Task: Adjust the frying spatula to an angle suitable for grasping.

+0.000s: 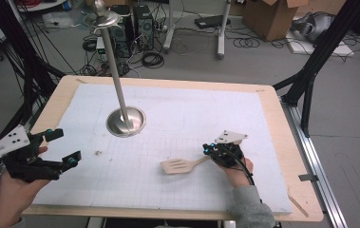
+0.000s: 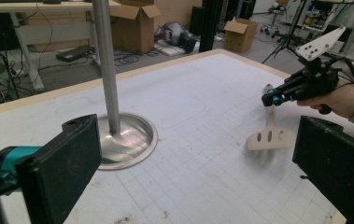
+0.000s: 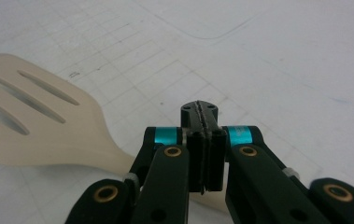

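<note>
Nearest the table's front edge, the left gripper (image 1: 49,151) sits at the left corner with its jaws wide apart and nothing between them; the right gripper (image 1: 209,151) has its jaws pressed together on the handle of the wooden slotted spatula (image 1: 177,166), which lies flat just left of it, well inside the white gridded mat (image 1: 244,123); bare mat lies between the two grippers; farther back, a steel stand (image 1: 126,121) rises from its round base; beyond the table (image 1: 289,156), cables and a cardboard box (image 1: 272,16) crowd the grey floor.
</note>
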### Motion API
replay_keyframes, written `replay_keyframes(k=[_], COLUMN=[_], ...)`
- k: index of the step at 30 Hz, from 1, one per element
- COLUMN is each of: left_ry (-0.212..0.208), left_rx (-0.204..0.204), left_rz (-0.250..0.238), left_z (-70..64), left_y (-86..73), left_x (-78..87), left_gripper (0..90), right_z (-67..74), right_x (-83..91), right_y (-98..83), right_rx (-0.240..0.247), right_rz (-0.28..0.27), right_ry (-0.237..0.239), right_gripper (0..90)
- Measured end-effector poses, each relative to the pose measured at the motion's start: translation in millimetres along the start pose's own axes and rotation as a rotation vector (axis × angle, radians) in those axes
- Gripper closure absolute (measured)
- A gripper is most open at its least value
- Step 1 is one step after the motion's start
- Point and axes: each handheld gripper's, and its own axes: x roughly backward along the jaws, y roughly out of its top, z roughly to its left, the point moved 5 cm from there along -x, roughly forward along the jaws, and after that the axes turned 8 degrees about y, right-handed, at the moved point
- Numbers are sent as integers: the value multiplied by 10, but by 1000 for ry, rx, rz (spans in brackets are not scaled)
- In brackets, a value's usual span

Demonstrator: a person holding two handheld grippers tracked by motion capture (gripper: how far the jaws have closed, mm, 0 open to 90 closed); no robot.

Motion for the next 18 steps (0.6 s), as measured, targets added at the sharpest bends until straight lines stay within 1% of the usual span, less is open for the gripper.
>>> replay_keyframes(k=[3, 9, 15, 18], left_ry=[8, 22, 20, 16], left_rx=[2, 3, -1, -1], left_rz=[-1, 0, 0, 0], left_z=[8, 10, 9, 9], left_y=[-8, -22, -20, -15], left_x=[27, 78, 74, 58], left_gripper=[18, 18, 18, 19], right_z=[40, 65, 96, 104], right_x=[-94, -222, -284, -275], right_y=[17, 9, -27, -32], right_rx=[11, 15, 36, 37], right_rz=[26, 71, 120, 125], right_ry=[20, 39, 59, 64], right_gripper=[900, 900, 900, 900])
